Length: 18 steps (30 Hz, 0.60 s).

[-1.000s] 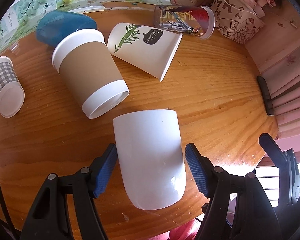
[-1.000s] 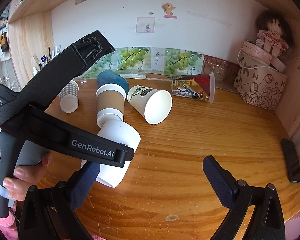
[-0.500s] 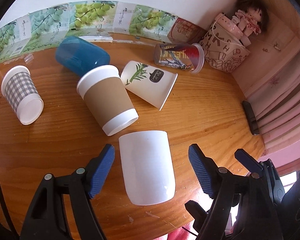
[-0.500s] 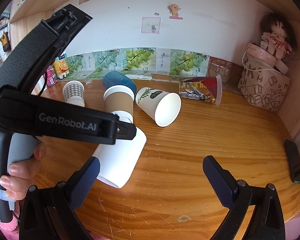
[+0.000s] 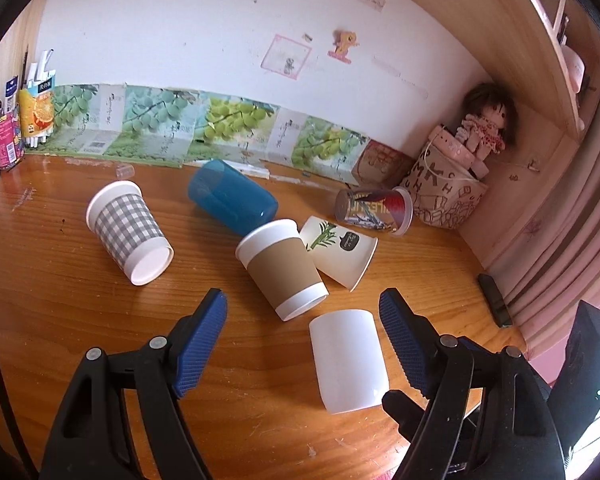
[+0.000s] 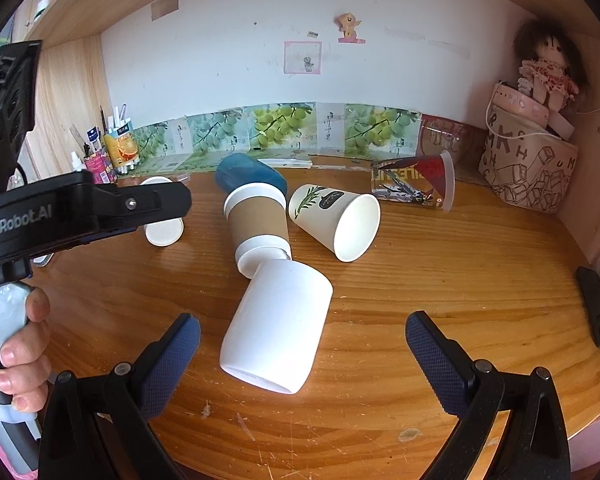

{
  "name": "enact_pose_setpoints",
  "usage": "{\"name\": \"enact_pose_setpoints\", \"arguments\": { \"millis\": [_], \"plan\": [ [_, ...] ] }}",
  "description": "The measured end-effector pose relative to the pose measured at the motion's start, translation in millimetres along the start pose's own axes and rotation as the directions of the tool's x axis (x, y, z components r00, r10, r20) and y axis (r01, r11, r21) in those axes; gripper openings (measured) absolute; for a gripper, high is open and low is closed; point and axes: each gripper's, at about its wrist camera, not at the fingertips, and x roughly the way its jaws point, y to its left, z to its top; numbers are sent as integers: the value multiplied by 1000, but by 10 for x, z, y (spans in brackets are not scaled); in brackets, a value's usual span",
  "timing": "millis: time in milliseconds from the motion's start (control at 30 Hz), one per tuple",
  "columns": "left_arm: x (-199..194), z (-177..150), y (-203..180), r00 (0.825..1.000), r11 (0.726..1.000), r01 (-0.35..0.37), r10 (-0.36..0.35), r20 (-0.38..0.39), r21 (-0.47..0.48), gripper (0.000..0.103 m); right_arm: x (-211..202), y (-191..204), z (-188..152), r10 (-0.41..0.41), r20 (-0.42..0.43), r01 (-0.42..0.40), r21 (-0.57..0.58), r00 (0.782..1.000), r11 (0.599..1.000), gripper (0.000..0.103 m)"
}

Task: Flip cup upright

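White mug (image 6: 275,323) lies on its side on the wooden desk (image 6: 440,280), between the right gripper's (image 6: 302,344) spread fingers, ungrasped; left gripper (image 5: 304,340) likewise gapes, empty, with the brown-sleeved paper cup (image 5: 281,270) just beyond.

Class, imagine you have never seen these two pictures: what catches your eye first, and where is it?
A plain white cup lies on its side at the front of the wooden desk, between the open right gripper. Behind it, more cups lie tipped over: brown-sleeved, bamboo-print, blue and checked. A doll sits in the far right corner.
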Motion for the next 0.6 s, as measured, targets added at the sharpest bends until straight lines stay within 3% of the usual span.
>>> {"name": "enact_pose_setpoints", "arguments": {
  "millis": [300, 600],
  "plan": [
    [-385, -149, 199, 984, 998, -46, 38, 176, 45, 82, 113, 87, 30, 18, 23, -19, 67, 1000, 998, 103],
    [-413, -335, 268, 984, 995, -56, 40, 172, 88, 82, 351, 60, 104, 35, 7, -35, 127, 999, 991, 103]
  ]
}}
